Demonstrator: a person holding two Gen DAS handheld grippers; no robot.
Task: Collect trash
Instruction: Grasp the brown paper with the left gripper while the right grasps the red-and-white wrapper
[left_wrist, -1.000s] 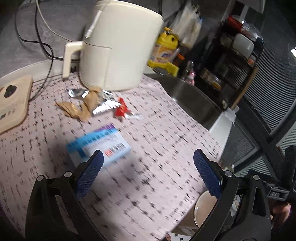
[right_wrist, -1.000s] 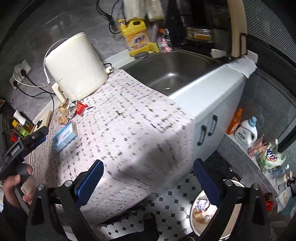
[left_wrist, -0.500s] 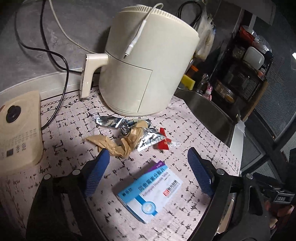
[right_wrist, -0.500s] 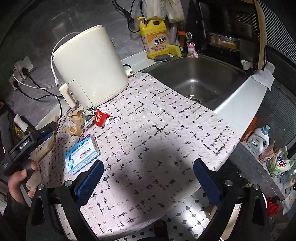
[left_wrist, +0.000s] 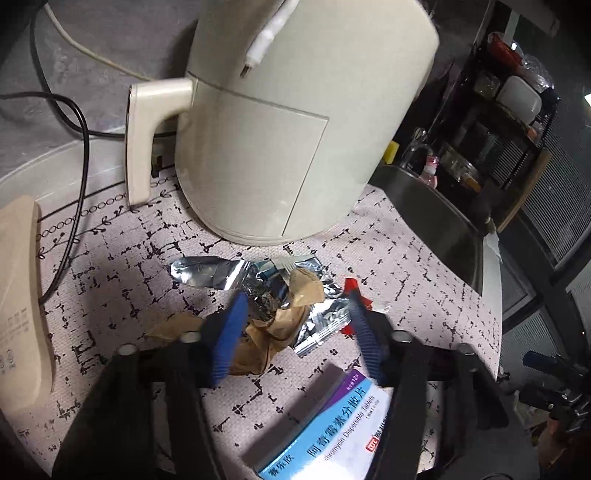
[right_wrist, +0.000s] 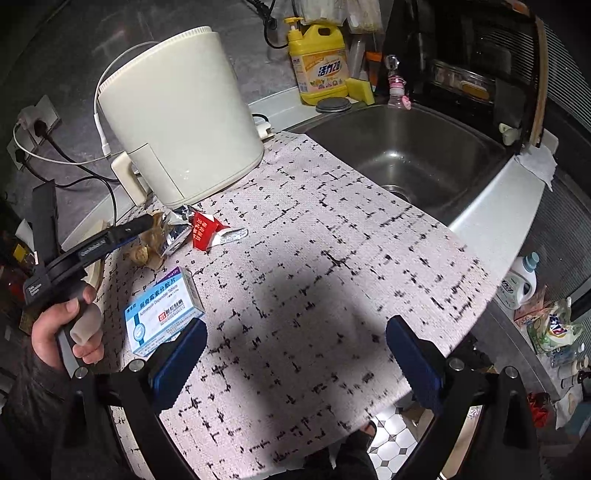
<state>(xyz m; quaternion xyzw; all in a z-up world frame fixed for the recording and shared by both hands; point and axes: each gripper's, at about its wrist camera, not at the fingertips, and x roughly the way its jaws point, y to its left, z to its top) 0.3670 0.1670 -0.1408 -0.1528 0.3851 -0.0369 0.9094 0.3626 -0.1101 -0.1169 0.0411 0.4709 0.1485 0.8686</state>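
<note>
A pile of trash lies on the patterned mat in front of the air fryer: crumpled brown paper (left_wrist: 291, 317), silver foil wrappers (left_wrist: 207, 271) and a red wrapper (left_wrist: 351, 283). My left gripper (left_wrist: 295, 295) points down at it. Its jaws are closing, with the brown paper and a foil wrapper (left_wrist: 323, 326) between the blue pads (left_wrist: 227, 336); no firm press shows. A blue and white medicine box (left_wrist: 332, 424) lies just under that gripper. My right gripper (right_wrist: 295, 343) hovers open and holds nothing over the mat, right of the box (right_wrist: 162, 310) and red wrapper (right_wrist: 205, 230).
The cream air fryer (left_wrist: 288, 129) stands right behind the pile, its handle to the left. A beige board (left_wrist: 18, 295) and a black cable (left_wrist: 83, 147) lie left. A steel sink (right_wrist: 424, 147) is on the right, a yellow soap bottle (right_wrist: 321, 70) behind it.
My left gripper moved forward past the medicine box to the wrapper pile and its jaws narrowed around the paper and foil. The right gripper came in closer over the mat, still wide open.
</note>
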